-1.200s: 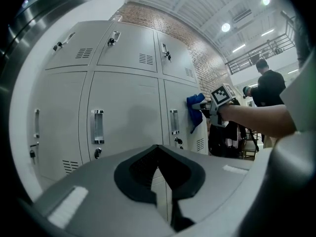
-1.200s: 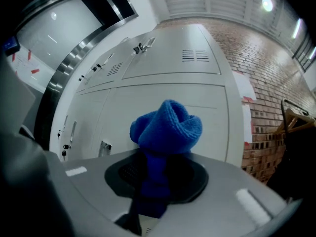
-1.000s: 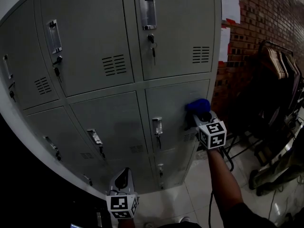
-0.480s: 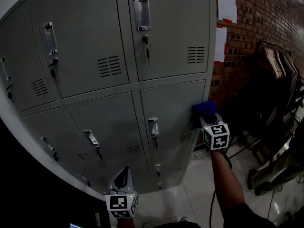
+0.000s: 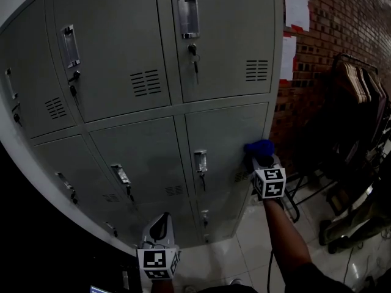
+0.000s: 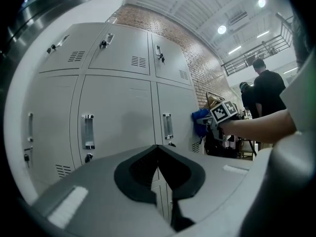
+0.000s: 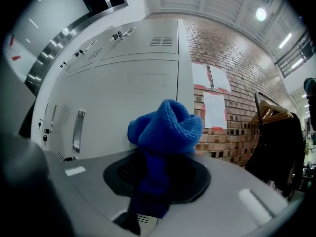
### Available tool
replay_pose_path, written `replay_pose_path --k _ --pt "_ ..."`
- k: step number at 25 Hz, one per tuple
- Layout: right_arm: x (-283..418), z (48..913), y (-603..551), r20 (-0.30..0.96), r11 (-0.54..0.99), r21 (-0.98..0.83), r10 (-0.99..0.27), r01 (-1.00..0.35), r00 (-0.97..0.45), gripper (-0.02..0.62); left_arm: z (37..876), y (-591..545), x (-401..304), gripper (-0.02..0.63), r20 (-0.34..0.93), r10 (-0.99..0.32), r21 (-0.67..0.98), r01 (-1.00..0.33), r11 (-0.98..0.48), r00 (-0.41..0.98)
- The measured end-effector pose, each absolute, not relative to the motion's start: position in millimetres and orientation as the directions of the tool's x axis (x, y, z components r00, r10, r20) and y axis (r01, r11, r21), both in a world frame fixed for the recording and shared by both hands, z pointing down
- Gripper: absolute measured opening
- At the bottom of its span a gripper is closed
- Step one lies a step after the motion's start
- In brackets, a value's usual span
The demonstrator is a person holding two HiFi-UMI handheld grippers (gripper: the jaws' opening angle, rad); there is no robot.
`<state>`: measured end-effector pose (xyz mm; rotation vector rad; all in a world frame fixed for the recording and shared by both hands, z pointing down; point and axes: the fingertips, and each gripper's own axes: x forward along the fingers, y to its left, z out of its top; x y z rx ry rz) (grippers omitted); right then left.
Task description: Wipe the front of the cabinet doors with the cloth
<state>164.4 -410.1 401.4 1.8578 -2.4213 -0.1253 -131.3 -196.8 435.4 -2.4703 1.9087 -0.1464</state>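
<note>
A grey metal locker cabinet (image 5: 146, 84) with several doors fills the head view. My right gripper (image 5: 261, 157) is shut on a bunched blue cloth (image 5: 259, 147) and presses it against the right edge of a lower door (image 5: 229, 136), right of that door's handle (image 5: 200, 162). The right gripper view shows the cloth (image 7: 165, 132) clamped between the jaws, touching the door (image 7: 128, 107). My left gripper (image 5: 160, 227) hangs low in front of the bottom doors, shut and empty, apart from the cabinet. From the left gripper view the cloth (image 6: 200, 120) shows at the right.
A brick wall (image 5: 342, 23) with white papers (image 5: 296, 5) stands right of the cabinet. A rack of hangers and dark clothing (image 5: 357, 102) crowds the right side, over a tiled floor (image 5: 250, 249). People stand in the distance (image 6: 264, 90).
The right gripper with the cloth has slid down and slightly along the lower door's right edge. The left gripper has stayed in place.
</note>
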Motion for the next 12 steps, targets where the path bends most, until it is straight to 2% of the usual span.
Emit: replay_pose_path --k 12 --pt "68 402 -391 0.031 0.457 0.119 -0.889 -0.881 -0.457 0.103 436 -198 -143 0.014 0.062 -0.971 -0.061 -0.97 -0.235 0.231"
